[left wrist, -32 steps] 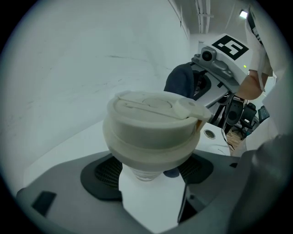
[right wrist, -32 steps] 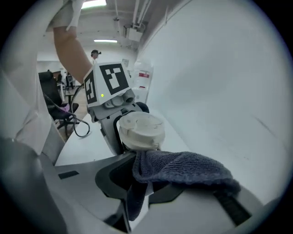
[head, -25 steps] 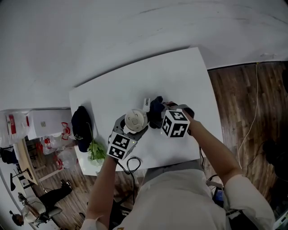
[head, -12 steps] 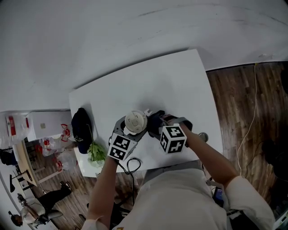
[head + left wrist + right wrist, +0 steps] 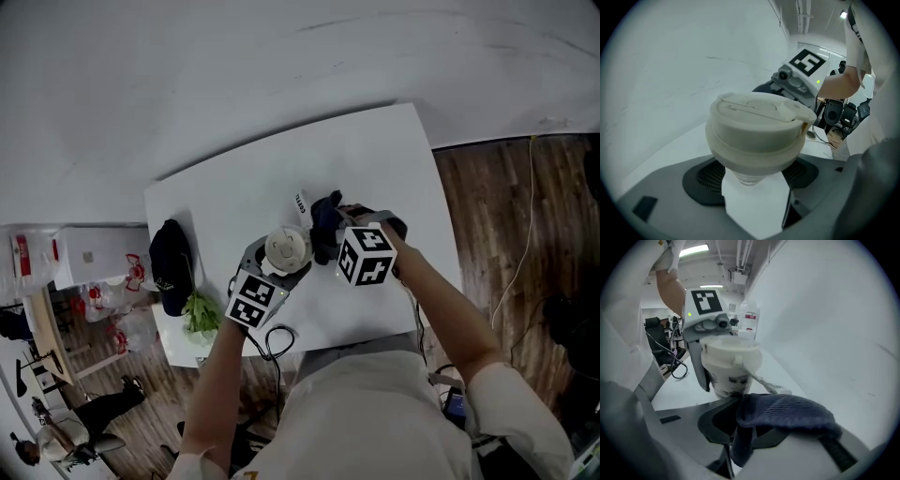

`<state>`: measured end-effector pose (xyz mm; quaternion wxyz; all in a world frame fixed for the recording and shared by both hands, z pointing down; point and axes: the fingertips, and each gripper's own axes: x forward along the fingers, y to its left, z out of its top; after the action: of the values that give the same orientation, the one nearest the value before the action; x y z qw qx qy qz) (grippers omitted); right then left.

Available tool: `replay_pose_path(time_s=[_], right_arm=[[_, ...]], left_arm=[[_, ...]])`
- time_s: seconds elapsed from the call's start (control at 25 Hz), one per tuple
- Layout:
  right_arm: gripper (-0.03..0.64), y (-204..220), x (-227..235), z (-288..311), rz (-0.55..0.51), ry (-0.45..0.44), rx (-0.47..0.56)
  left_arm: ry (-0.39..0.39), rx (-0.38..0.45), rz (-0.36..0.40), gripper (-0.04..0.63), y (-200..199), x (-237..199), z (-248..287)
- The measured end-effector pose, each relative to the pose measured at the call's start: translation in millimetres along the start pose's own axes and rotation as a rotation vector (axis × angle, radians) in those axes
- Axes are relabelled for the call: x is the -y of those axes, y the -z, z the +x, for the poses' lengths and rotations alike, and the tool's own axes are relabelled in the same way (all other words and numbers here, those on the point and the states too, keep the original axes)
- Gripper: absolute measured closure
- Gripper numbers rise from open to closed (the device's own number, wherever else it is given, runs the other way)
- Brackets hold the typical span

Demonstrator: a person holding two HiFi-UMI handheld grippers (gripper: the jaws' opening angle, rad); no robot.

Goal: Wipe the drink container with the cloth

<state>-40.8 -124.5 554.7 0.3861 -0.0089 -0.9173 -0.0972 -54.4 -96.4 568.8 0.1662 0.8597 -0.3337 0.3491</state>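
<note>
A white lidded drink cup (image 5: 286, 249) (image 5: 757, 136) stands on the white table (image 5: 375, 159), with my left gripper (image 5: 277, 265) (image 5: 752, 180) shut on its body below the lid. My right gripper (image 5: 330, 234) (image 5: 754, 427) is shut on a dark blue cloth (image 5: 324, 225) (image 5: 783, 416). The cloth is bunched against the right side of the cup (image 5: 729, 366). A paper tag (image 5: 302, 201) hangs out from the cup at its far side.
A dark cap (image 5: 169, 267) and a green leafy bundle (image 5: 201, 314) lie at the table's left end. A clear bottle (image 5: 749, 319) shows behind the cup in the right gripper view. Wooden floor (image 5: 525, 216) lies to the right, and a black cable (image 5: 272, 342) hangs off the near edge.
My right gripper with the cloth has moved away from me along the cup's side, after dropping toward me half a second ago. The left gripper and cup have barely shifted.
</note>
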Motion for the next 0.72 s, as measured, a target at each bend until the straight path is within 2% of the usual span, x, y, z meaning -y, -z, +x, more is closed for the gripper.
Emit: replay_pose_path(time_s=[0.2,0.32,0.48,0.6,0.72], right_arm=[[0.540,47,-13,52,0.019,-0.046,-0.082],[0.545,59,-26,62,0.013,-0.043,-0.117],[0.537,41,-40,42,-0.046,-0.051,-0.135],[0.537,8,-35,8,-0.018,-0.007,-0.054],[0.534,-20,-22,-24,-0.049,0.052,-0.012]], left_arm=[[-0.007,-0.009,-0.013,0.213,-1,-1,1],[-0.009,-0.006,-0.017,0.213,-1,-1,1],[-0.002,0.004,-0.017,0.213,0,0,1],[0.000,-0.005,-0.019,0.213,2,0,0],[0.001,-0.006,-0.020,0.213,2,-1,1]])
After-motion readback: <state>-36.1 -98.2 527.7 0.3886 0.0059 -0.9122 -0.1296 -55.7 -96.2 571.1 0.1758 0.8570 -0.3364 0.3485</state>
